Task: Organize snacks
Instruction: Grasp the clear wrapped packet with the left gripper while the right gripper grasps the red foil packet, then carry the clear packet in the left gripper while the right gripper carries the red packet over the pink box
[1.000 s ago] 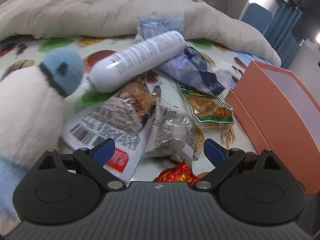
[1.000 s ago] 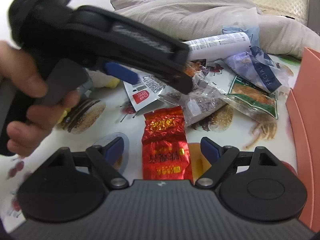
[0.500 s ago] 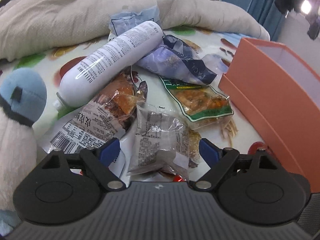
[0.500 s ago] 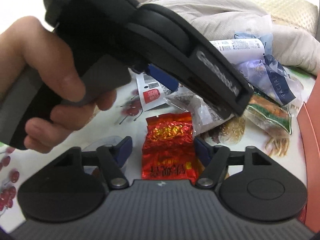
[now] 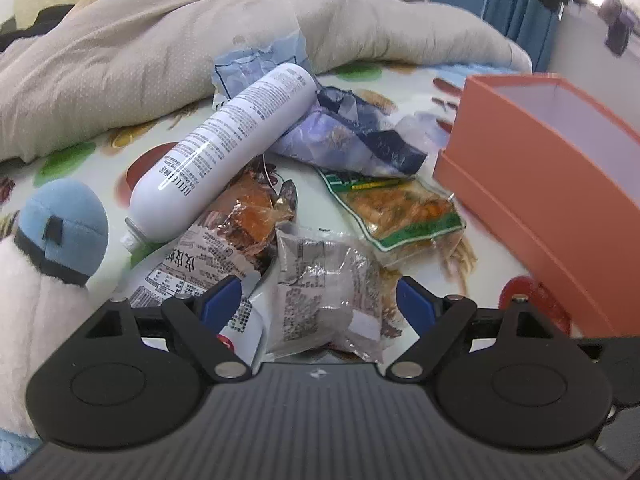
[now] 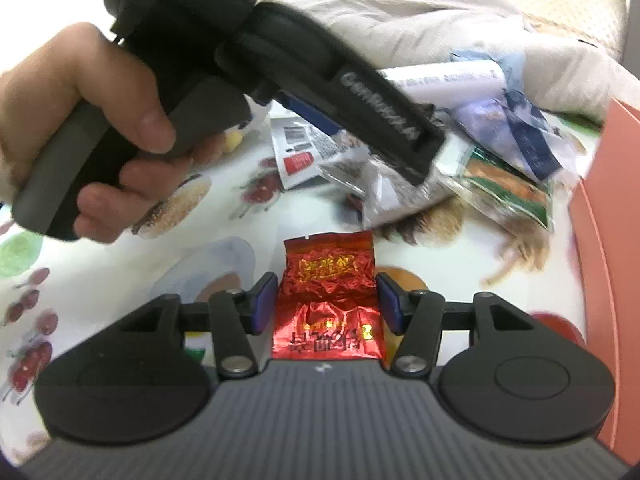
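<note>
My left gripper [image 5: 318,300] is open, its fingers on either side of a clear grey snack packet [image 5: 320,292] in a pile of snacks. Beside it lie an orange-brown snack bag [image 5: 224,236], a green-edged packet of orange strips [image 5: 400,212] and a purple-blue bag [image 5: 352,136]. My right gripper [image 6: 326,304] has its pads against both sides of a red foil packet [image 6: 330,280] lying on the printed cloth. The left gripper and the hand holding it [image 6: 248,76] show above in the right wrist view.
A white bottle [image 5: 228,148] lies across the pile. An open orange box [image 5: 552,168] stands at the right, its edge [image 6: 616,240] also in the right wrist view. A blue and white plush toy [image 5: 48,248] sits at the left. A beige blanket [image 5: 140,64] lies behind.
My right gripper has moved forward over the red foil packet and closed its fingers onto its sides. My left gripper has swung right and lower over the grey packet, staying open.
</note>
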The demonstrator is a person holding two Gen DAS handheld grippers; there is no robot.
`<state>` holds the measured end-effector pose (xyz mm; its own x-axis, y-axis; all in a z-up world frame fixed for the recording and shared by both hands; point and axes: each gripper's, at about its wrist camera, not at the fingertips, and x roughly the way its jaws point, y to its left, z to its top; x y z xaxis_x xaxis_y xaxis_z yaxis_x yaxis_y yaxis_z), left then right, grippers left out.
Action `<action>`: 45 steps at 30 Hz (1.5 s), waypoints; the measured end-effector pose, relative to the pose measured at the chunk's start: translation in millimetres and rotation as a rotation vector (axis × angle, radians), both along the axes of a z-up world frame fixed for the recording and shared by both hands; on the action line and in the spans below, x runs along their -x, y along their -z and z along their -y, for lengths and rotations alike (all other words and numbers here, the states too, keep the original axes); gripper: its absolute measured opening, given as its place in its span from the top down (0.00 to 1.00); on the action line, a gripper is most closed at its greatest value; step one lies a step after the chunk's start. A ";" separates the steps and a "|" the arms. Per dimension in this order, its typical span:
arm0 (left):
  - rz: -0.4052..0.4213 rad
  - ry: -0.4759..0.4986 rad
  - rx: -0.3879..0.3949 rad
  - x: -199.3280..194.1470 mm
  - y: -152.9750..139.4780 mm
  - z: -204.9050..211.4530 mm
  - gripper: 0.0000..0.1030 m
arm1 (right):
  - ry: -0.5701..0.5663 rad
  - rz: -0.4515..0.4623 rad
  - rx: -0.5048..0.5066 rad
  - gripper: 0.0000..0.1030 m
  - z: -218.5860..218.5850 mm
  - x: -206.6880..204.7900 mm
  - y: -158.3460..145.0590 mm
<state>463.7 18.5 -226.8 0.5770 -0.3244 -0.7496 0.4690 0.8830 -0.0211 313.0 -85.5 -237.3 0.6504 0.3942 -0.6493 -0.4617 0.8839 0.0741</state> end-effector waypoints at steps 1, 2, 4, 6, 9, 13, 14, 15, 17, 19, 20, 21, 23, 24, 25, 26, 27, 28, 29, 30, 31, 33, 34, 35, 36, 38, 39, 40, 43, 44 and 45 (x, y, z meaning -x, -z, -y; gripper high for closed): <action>0.003 0.011 -0.009 0.4 0.8 2.9 0.15 | 0.009 -0.009 -0.002 0.45 3.4 2.0 -0.1; 0.006 0.022 -0.017 0.8 1.7 6.2 0.15 | 0.015 -0.015 -0.002 0.45 6.2 3.7 0.1; 0.023 0.026 -0.052 2.0 3.4 13.1 0.16 | 0.015 -0.013 0.012 0.45 10.6 8.4 1.6; 0.029 0.046 -0.094 2.3 4.9 20.7 0.19 | 0.003 0.002 0.036 0.45 12.1 6.9 4.8; 0.040 0.068 -0.157 3.0 9.3 30.0 0.21 | -0.008 0.008 0.055 0.45 15.1 5.4 4.0; 0.043 0.069 -0.239 4.4 19.3 38.2 0.32 | -0.023 -0.003 0.061 0.45 17.8 10.2 1.3; 0.047 0.071 -0.252 5.8 20.5 39.4 0.34 | -0.018 -0.006 0.059 0.45 19.0 12.6 -0.1; 0.054 0.067 -0.265 7.1 21.0 40.3 0.36 | -0.012 -0.009 0.055 0.45 20.6 14.2 -0.9; 0.050 0.051 -0.277 9.6 19.1 40.9 0.40 | 0.001 -0.019 0.052 0.45 23.5 18.1 -1.7; 0.032 0.040 -0.252 13.8 13.8 39.3 0.45 | 0.010 -0.025 0.044 0.45 26.2 24.2 -4.1; 0.022 0.033 -0.244 16.7 11.4 39.2 0.45 | 0.015 -0.029 0.043 0.45 27.1 27.7 -6.2; 0.015 0.019 -0.239 21.1 8.2 39.3 0.45 | 0.020 -0.031 0.041 0.45 27.8 31.6 -8.2; 0.018 -0.004 -0.231 33.8 -0.2 39.4 0.45 | 0.016 -0.038 0.031 0.45 29.2 39.4 -12.6; 0.018 -0.013 -0.220 39.9 -3.5 39.2 0.45 | 0.018 -0.034 0.036 0.45 29.4 44.2 -15.1; 0.012 -0.025 -0.205 46.2 -7.0 38.5 0.45 | 0.022 -0.030 0.042 0.45 30.0 49.1 -18.5; 0.005 -0.039 -0.187 53.0 -10.7 37.5 0.45 | 0.025 -0.027 0.044 0.45 31.1 54.4 -22.1; 0.000 -0.055 -0.169 59.9 -13.9 36.6 0.45 | 0.027 -0.025 0.044 0.45 32.4 58.7 -25.3; -0.006 -0.068 -0.155 67.5 -16.7 35.9 0.45 | 0.031 -0.020 0.048 0.45 33.9 64.0 -28.3; -0.012 -0.079 -0.146 77.0 -19.2 35.5 0.45 | 0.035 -0.013 0.055 0.45 35.3 69.3 -31.1; -0.015 -0.090 -0.142 84.8 -21.3 35.8 0.46 | 0.041 -0.006 0.063 0.45 36.8 75.1 -34.1; -0.018 -0.103 -0.134 94.4 -24.1 34.8 0.46 | 0.047 -0.002 0.067 0.45 38.5 80.0 -36.4; -0.023 -0.127 -0.117 109.9 -28.7 32.3 0.46 | 0.061 -0.003 0.072 0.45 42.3 90.2 -40.6; -0.027 -0.144 -0.108 119.2 -31.2 30.7 0.46 | 0.068 -0.001 0.072 0.45 44.1 96.7 -42.8; -0.029 -0.155 -0.101 127.1 -32.8 29.8 0.46 | 0.073 0.001 0.070 0.45 45.8 102.6 -44.4; -0.031 -0.157 -0.097 135.2 -34.1 29.6 0.46 | 0.078 -0.001 0.066 0.45 47.6 108.9 -45.2; -0.035 -0.165 -0.098 152.4 -35.7 29.8 0.46 | 0.096 -0.006 0.064 0.45 50.8 119.8 -45.5; -0.036 -0.173 -0.095 158.8 -36.3 29.0 0.46 | 0.104 -0.009 0.063 0.45 52.8 124.6 -45.1; -0.035 -0.182 -0.091 166.2 -37.1 27.9 0.46 | 0.117 -0.018 0.048 0.45 56.1 129.1 -44.8; -0.033 -0.213 -0.080 188.2 -37.4 26.0 0.46 | 0.172 -0.060 -0.016 0.45 68.1 138.0 -42.5; -0.036 -0.225 -0.073 196.0 -37.4 25.4 0.46 | 0.186 -0.061 -0.026 0.45 71.2 143.8 -42.6; -0.039 -0.231 -0.068 201.2 -37.0 24.8 0.46 | 0.200 -0.067 -0.037 0.45 74.9 146.8 -42.0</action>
